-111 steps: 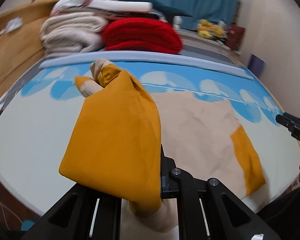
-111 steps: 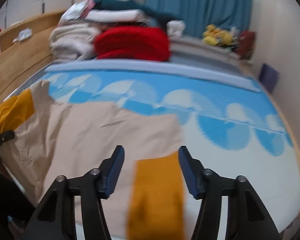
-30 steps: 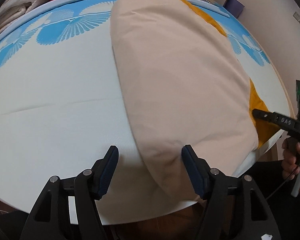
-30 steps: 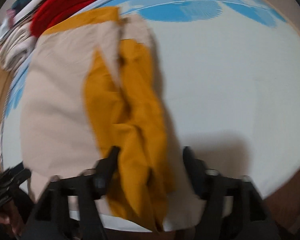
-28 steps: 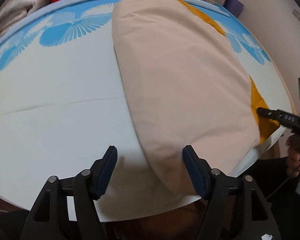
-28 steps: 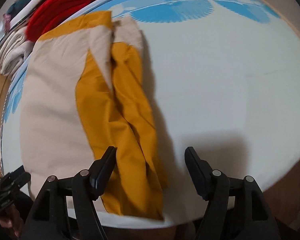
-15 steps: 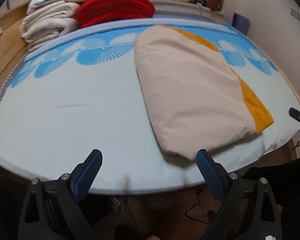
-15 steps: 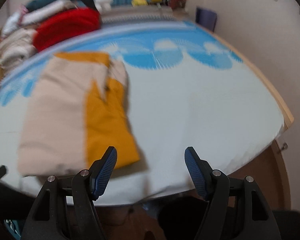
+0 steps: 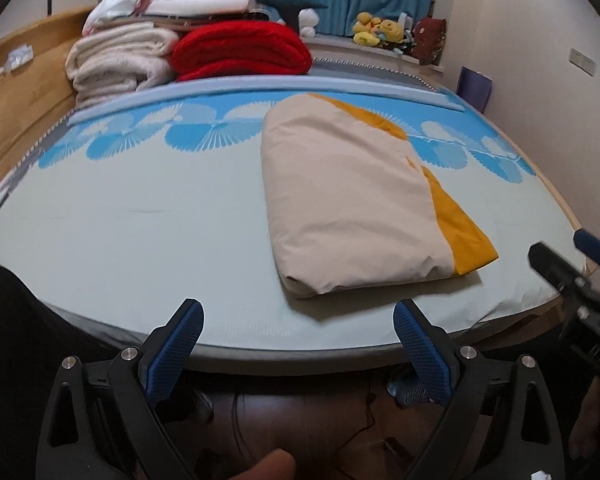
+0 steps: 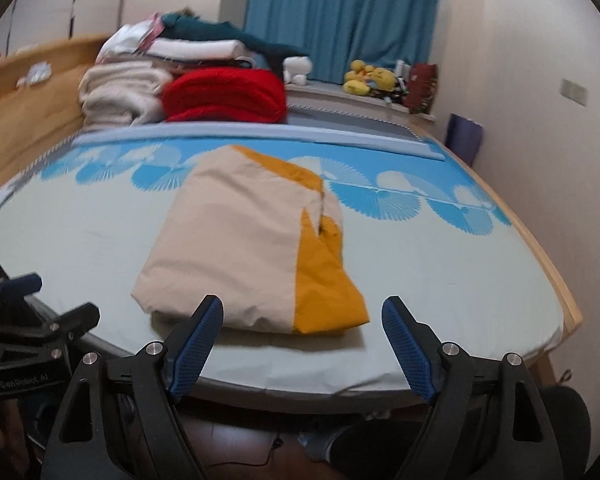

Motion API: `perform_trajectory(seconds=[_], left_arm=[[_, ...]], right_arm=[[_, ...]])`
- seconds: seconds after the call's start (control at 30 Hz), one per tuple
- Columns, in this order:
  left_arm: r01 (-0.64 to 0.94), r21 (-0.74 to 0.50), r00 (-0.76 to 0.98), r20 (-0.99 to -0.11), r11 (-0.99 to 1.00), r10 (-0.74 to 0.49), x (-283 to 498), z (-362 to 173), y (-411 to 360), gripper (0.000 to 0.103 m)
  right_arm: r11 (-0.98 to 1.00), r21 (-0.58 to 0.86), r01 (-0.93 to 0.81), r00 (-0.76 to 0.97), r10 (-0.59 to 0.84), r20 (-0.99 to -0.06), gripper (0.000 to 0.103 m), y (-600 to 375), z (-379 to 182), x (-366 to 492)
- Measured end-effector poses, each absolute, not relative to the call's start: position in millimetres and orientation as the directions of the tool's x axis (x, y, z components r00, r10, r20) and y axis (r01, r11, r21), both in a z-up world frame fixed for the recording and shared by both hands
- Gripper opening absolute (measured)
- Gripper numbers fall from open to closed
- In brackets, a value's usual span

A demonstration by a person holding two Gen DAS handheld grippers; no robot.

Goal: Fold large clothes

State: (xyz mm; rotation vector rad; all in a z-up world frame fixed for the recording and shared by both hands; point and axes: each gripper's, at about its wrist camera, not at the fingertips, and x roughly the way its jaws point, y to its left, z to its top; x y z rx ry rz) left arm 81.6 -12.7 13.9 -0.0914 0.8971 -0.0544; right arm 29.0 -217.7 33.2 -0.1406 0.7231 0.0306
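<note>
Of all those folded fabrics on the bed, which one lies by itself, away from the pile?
The beige and mustard garment, flat mid-bed. The red blanket and cream blanket sit stacked together at the far end.

White lettering "GenRobot_AI" stands on the black body of the left gripper [image 10: 40, 300] where it shows at the left edge of the right wrist view; the last characters are small and not quite sharp. In the left wrist view, the right gripper [image 9: 568, 256] carries pale letters at the right edge, roughly "DA", cut off and blurred. Nothing else can be read.
</note>
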Motion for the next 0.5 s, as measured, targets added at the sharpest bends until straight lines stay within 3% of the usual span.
perform_trajectory(seconds=[0.5], left_arm=[[-0.001,-0.111,0.621,-0.779,0.994,-0.086,79,6,-6,0.095]], right_arm=[[0.985,-0.121,-0.121,0.706,0.000,-0.708,0.082,-202,9,39]])
